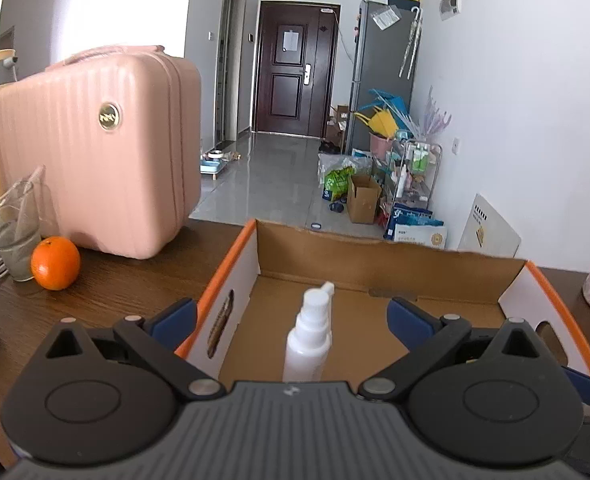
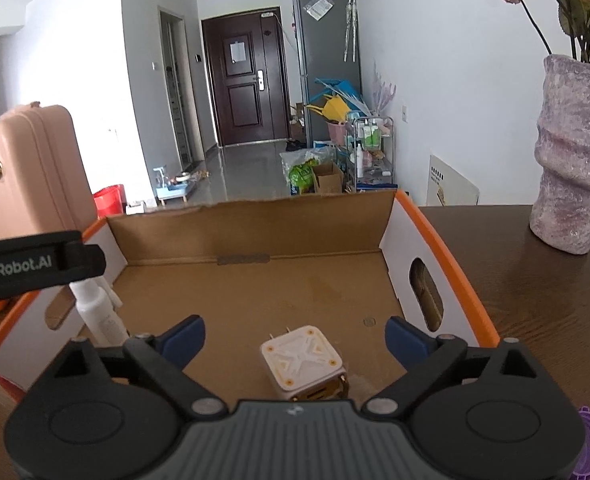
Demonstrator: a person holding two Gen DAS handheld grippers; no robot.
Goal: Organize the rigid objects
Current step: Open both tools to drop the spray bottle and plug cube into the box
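A: Left tool point(image 1: 291, 312) jaws wide apart, nothing clamped. White spray bottle point(image 1: 307, 340) stands upright between them, pads clear of it on both sides. Bottle's on the floor of the cardboard box point(image 1: 375, 256), near the box's left wall.

B: Right tool point(image 2: 295, 336)?

A: Same, spread wide and gripping nothing. White square charger point(image 2: 301, 362) lies between the blue fingers point(image 2: 183, 338), prongs pointing away from the camera, no contact either side. It's on the box floor too, near the front and a bit right of centre.

B: Both items in one box?

A: Yes, orange-rimmed, open top, cut-out handle in the right wall. Right view also catches the bottle at the left wall, partly hidden behind the left tool's black finger.

B: Outside the box?

A: Dark wood worktop point(image 1: 107, 292). Pink hard case point(image 1: 95, 152) upright to the left, orange point(image 1: 55, 263) in front of it, touching or just beside a clear glass point(image 1: 13, 232), can't tell which. Purple-pink vase point(image 2: 571, 152) with flowers on the right, well apart from the box.

B: Person?

A: Bit of a hand at the left edge, right view, blurred.
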